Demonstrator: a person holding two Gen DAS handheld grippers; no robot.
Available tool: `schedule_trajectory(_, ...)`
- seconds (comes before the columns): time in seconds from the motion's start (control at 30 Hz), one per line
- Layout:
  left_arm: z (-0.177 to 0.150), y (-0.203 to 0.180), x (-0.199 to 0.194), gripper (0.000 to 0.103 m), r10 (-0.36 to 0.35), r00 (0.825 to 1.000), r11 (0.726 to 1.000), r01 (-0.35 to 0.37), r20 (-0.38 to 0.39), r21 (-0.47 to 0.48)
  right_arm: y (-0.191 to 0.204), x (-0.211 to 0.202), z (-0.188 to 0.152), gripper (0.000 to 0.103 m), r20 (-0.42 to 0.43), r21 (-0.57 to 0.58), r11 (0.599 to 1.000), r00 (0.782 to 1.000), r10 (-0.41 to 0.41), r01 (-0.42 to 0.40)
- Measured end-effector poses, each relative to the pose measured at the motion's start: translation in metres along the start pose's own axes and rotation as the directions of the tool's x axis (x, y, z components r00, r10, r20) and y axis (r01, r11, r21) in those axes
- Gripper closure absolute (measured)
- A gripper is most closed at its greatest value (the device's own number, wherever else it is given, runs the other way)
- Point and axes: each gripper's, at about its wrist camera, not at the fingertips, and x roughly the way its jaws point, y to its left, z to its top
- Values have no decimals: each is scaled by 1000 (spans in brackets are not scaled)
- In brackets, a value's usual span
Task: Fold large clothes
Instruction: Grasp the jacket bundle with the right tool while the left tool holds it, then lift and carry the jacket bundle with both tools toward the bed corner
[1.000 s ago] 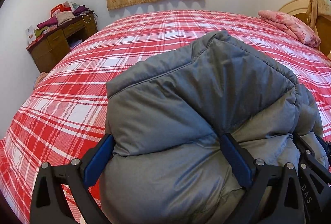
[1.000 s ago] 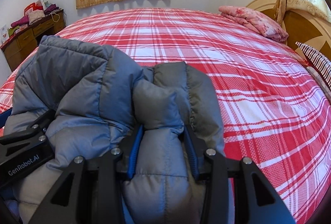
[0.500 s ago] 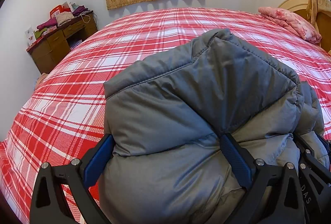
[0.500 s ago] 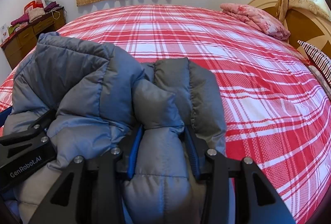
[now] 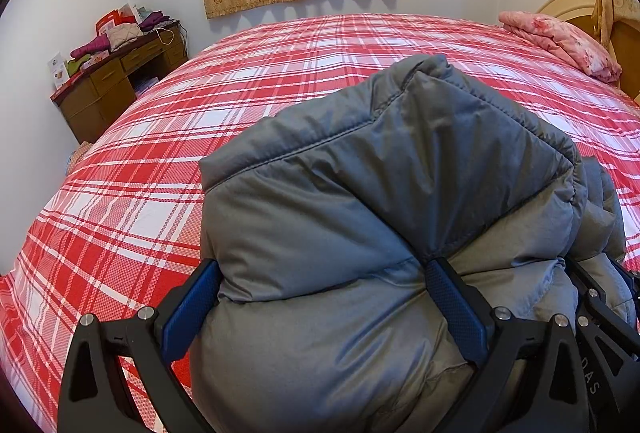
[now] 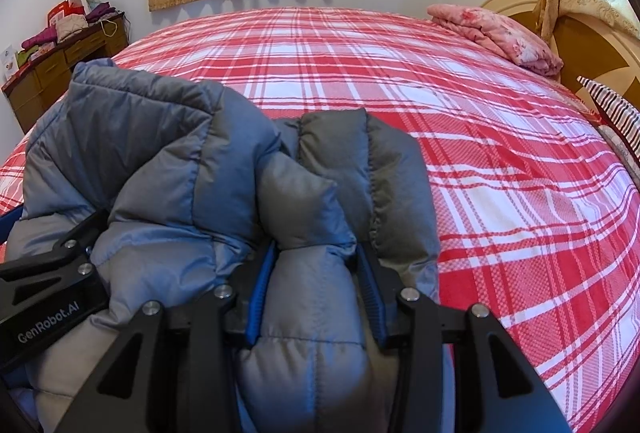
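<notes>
1. Nearest: left tongs (image 5: pixel 320 297) spread wide yet clamped around a thick wad of the grey puffer jacket (image 5: pixel 360 201); right tongs (image 6: pixel 316 287) pinched narrow on a bunched roll of the same jacket (image 6: pixel 224 169).
2. Bundled between both tongs, held side by side, apparently lifted over the near edge of the bed (image 5: pixel 280 73); contact with the sheet hidden.
3. Likely step: carrying the gathered garment to lay it down.
4. Next move probably calls for lowering onto the plaid sheet, releasing one side, spreading flat before folding.
5. Farther off: pink folded quilt (image 6: pixel 496 33) by the headboard (image 6: pixel 576 45); cluttered wooden dresser (image 5: pixel 116 81) by the wall.
</notes>
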Motion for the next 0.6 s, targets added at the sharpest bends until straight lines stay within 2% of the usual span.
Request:
schedule_trajectory(0.33,1,6,1,1,-23,999,1000,23,-30,7,-2,1,-2,58,-6,9,1000,1000,24,-24)
schedule_trajectory(0.4,0,12,-11,1,-53,998,998,54,-38,32,-4,-1,0,57,-10,9,999,999,39,-39)
schedule_trajectory(0.47,-5,20,-28,1,-80,997,996,80,-13,40,-8,-9,0,52,-4,6,999,999,53,-53)
schedule_trajectory(0.53,-15,35,-44,1,-101,995,994,100,14,36,-17,-21,-6,35,8,32,996,997,77,-78)
schedule_trajectory(0.6,-25,47,-51,1,-130,991,991,130,9,12,-26,-28,-9,25,15,53,993,995,102,-103)
